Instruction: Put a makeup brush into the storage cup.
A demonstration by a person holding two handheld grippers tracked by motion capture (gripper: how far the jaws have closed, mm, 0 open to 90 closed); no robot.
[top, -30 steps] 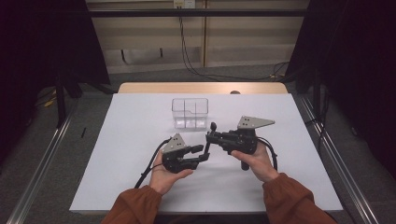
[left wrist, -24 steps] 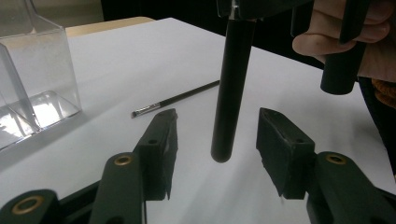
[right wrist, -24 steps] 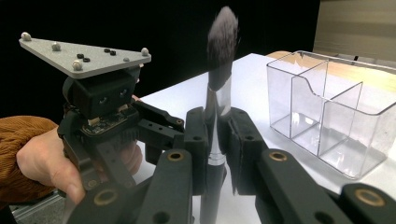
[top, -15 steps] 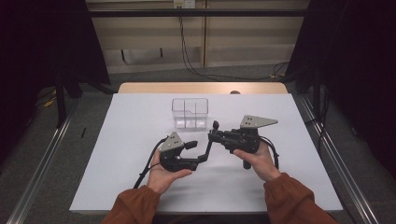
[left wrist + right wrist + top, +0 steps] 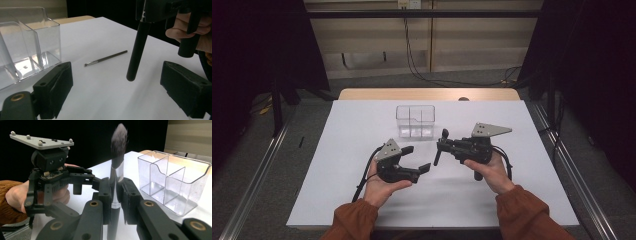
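Observation:
My right gripper point(image 5: 441, 147) point(image 5: 116, 192) is shut on a black makeup brush point(image 5: 440, 148) point(image 5: 117, 170), held about upright with the dark bristles on top. Its handle point(image 5: 137, 50) hangs down just above the white table, in front of my left gripper point(image 5: 416, 158) point(image 5: 117, 87). That gripper's jaws have just been opening and now stand wide, with the handle's end in the gap ahead of them and untouched. A thin small brush point(image 5: 106, 58) lies flat on the table beyond. The clear divided organizer point(image 5: 414, 121) point(image 5: 25, 45) point(image 5: 172, 180) stands behind both grippers.
The white table cover point(image 5: 337, 150) runs to a wooden strip point(image 5: 427, 94) at the far edge. Metal rails point(image 5: 257, 175) flank the table on both sides. In the right gripper view the left gripper's body with its grey plate point(image 5: 42, 141) sits close at the left.
The left gripper's jaws have spread wide apart and no longer sit near the brush handle. The right gripper holds the brush in the same place.

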